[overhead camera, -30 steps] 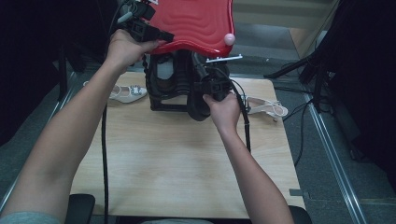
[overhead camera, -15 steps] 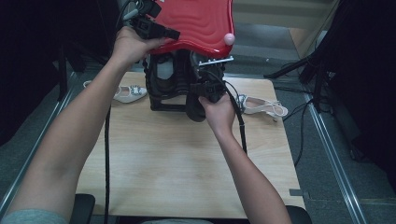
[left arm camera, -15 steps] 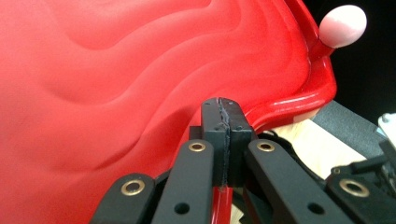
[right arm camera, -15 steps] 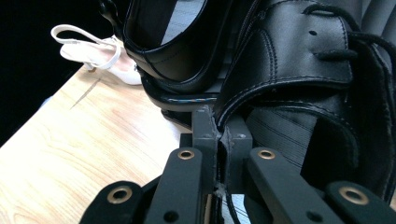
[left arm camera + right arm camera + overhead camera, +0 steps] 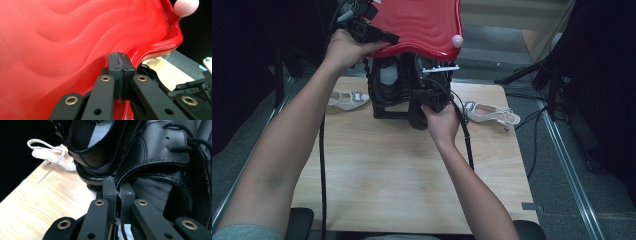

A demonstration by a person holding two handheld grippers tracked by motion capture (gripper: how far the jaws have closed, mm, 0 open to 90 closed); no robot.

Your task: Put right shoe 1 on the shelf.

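Note:
A wavy red lid (image 5: 422,25) with a pink knob (image 5: 457,41) is tilted up over a black shoe case (image 5: 384,107) at the table's far edge. My left gripper (image 5: 382,36) is shut on the lid's front rim; in the left gripper view the jaws (image 5: 121,60) pinch the red lid (image 5: 62,45). My right gripper (image 5: 426,99) is at the case's front, shut on the collar of a black leather shoe (image 5: 417,114). In the right gripper view the pads (image 5: 118,186) clamp that laced black shoe (image 5: 155,152), and a second black shoe (image 5: 92,142) sits beside it.
A white slingback shoe (image 5: 344,99) lies left of the case and another (image 5: 489,112) lies right of it. The wooden table (image 5: 387,180) stretches toward me. Black cables trail from both grippers. Dark stands and a metal rail are on the floor to the right.
My right hand has shifted slightly left and toward me with the black shoe. The left gripper keeps the red lid raised, nearly still.

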